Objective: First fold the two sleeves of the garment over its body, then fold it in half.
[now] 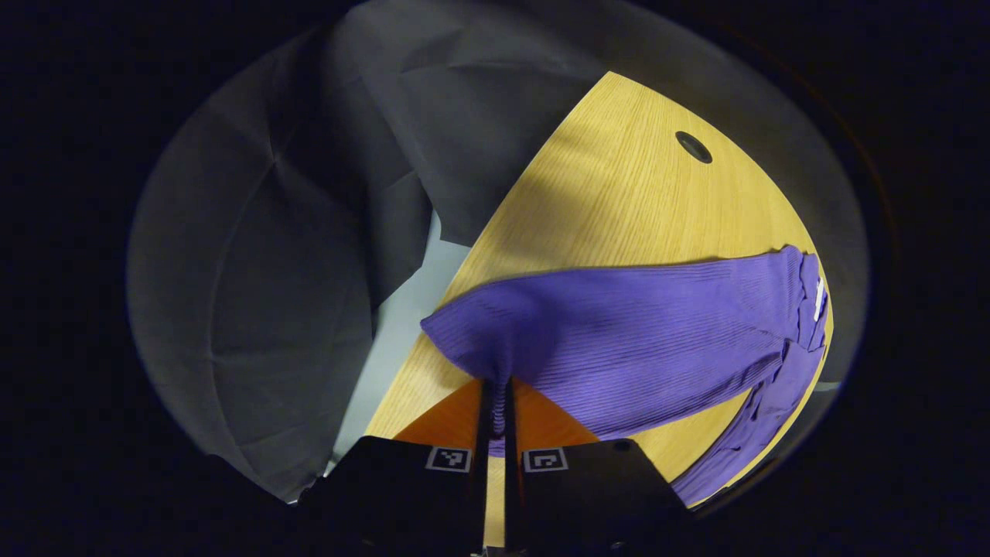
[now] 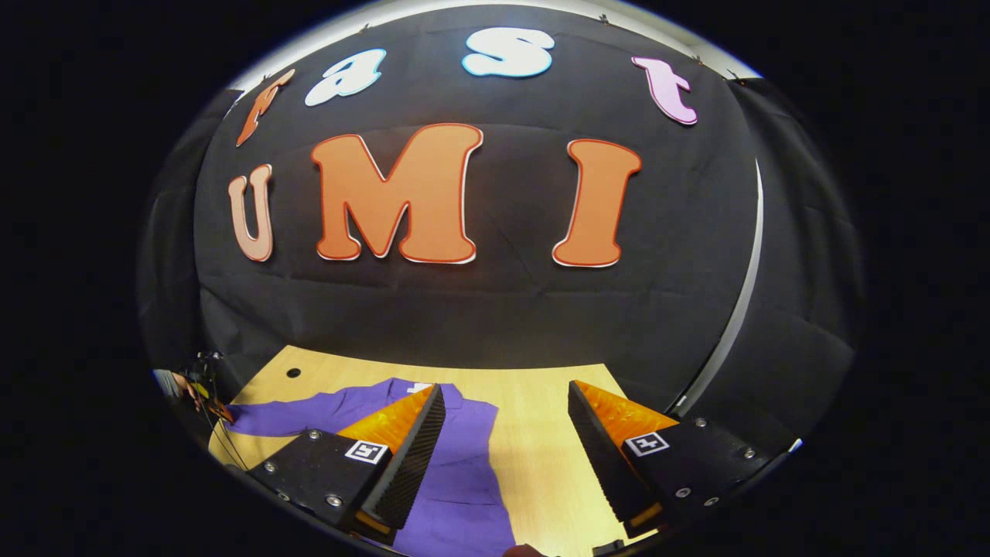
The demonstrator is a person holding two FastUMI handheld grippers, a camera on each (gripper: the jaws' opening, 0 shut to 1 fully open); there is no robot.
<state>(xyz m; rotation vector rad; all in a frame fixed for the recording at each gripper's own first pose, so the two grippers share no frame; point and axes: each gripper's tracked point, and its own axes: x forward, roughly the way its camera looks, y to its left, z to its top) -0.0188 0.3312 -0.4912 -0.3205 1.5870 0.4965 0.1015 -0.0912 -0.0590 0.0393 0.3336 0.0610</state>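
A purple ribbed long-sleeved garment [image 1: 634, 340] lies on the yellow wooden table [image 1: 619, 193]. My left gripper [image 1: 496, 410] is shut on the end of one sleeve, which is lifted and stretched out from the body toward the table's edge. The collar with a white label [image 1: 818, 298] lies at the far right. In the right gripper view the garment [image 2: 464, 472] spreads under the left finger, its sleeve running out to the far left. My right gripper [image 2: 506, 402] hovers open above the table, with nothing between its fingers.
A round cable hole [image 1: 693, 146] sits near the table's far corner. Black cloth walls close in around the table. Grey floor [image 1: 402, 325] shows past the table's edge. At the far left of the right gripper view a hand [image 2: 174, 383] holds the other gripper.
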